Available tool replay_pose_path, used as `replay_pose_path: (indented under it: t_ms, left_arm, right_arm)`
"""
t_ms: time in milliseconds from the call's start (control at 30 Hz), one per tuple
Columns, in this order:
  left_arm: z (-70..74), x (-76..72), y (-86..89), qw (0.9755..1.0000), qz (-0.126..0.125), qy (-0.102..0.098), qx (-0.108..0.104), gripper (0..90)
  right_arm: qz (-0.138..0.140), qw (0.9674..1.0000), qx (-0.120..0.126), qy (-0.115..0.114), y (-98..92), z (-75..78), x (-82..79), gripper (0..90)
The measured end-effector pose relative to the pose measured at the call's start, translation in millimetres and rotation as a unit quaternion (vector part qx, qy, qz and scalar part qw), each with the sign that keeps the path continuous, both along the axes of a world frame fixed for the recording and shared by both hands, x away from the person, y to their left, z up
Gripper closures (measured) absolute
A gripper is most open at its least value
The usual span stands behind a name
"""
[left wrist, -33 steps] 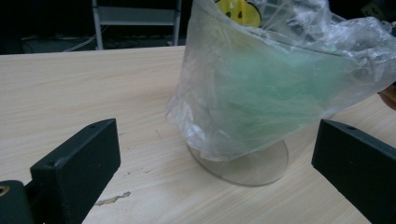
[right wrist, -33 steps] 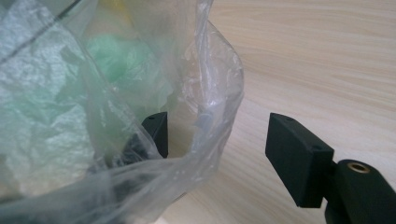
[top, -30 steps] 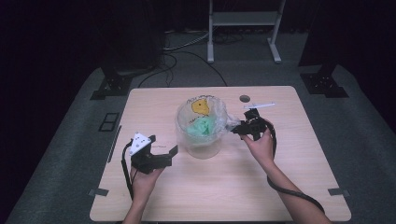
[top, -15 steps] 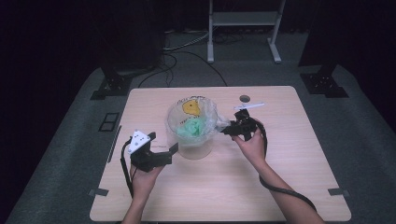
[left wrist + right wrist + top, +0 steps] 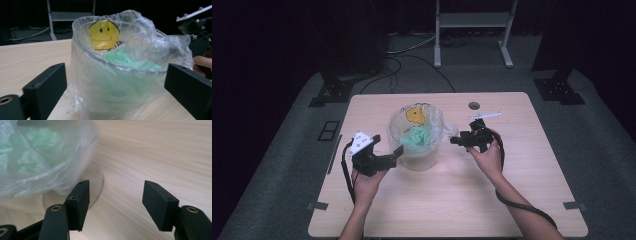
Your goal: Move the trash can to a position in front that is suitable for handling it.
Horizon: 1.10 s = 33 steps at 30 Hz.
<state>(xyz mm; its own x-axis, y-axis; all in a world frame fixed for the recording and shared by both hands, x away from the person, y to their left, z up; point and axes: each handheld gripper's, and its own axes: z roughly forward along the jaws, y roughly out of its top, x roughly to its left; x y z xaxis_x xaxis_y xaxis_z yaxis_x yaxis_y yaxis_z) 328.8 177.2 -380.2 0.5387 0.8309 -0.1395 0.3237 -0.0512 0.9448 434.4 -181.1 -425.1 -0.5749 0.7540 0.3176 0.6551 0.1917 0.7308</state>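
My left tool [image 5: 396, 153] gapes wide, jaws just closing around the bag-lined clear container [image 5: 117, 82] to steady it (untouched yet); right tool [image 5: 116, 202] open, empty.

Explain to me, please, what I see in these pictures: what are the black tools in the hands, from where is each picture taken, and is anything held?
A person sits at a wooden table and holds a hand tool in each hand. Each tool is a gripper with two black jaws. One picture comes from a camera above the table. The other two come from small cameras mounted on the grippers, looking along their jaws.

In the middle stands a clear round container lined with a thin plastic bag that bears a yellow smiley face; something green lies inside.

The left gripper is open, its jaws either side of the container, and they have just begun closing. The right gripper is open beside the container. Nothing is held yet.
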Motion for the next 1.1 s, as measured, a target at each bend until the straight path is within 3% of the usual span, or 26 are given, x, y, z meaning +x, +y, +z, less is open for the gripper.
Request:
replay_pose_path:
  t_ms: [300, 400, 500, 600, 733, 1000, 1100]
  left_arm:
    - [13.7, 24.6, 1.0, 0.9998, 0.017, 0.011, 0.001, 14.2]
    - [18.6, 37.3, 1.5, 0.9994, 0.024, 0.021, 0.012, 25.6]
    - [19.1, 45.5, 1.8, 0.9991, 0.024, 0.035, 0.008, 34.3]
    - [18.4, 50.7, 1.0, 0.9988, 0.026, 0.038, 0.019, 45.9]
    - [17.0, 56.1, 1.6, 0.9987, 0.011, 0.043, 0.025, 63.1]
    - [22.1, 57.8, 4.0, 0.9983, 0.017, 0.03, 0.047, 81.0]
    - [25.0, 56.7, 4.3, 0.9985, 0.019, 0.024, 0.045, 85.0]
  right_arm:
    - [-0.019, 0.9998, 0.002, -0.002, -25.9, 2.3, -1.9, 38.2]
    - [-0.027, 0.9996, 0.005, -0.004, -33.2, 5.2, -2.6, 38.2]
    - [-0.031, 0.9995, 0.009, -0.007, -37.4, 9.1, -3.4, 38.2]
    - [-0.031, 0.9994, 0.008, -0.013, -40.2, 13.0, -4.4, 38.2]
    - [-0.032, 0.9992, 0.013, -0.02, -43.1, 17.5, -5.2, 38.2]
    - [-0.031, 0.999, 0.017, -0.027, -42.9, 23.5, -5.4, 38.2]
    - [-0.03, 0.9989, 0.022, -0.03, -42.2, 26.9, -5.3, 38.1]
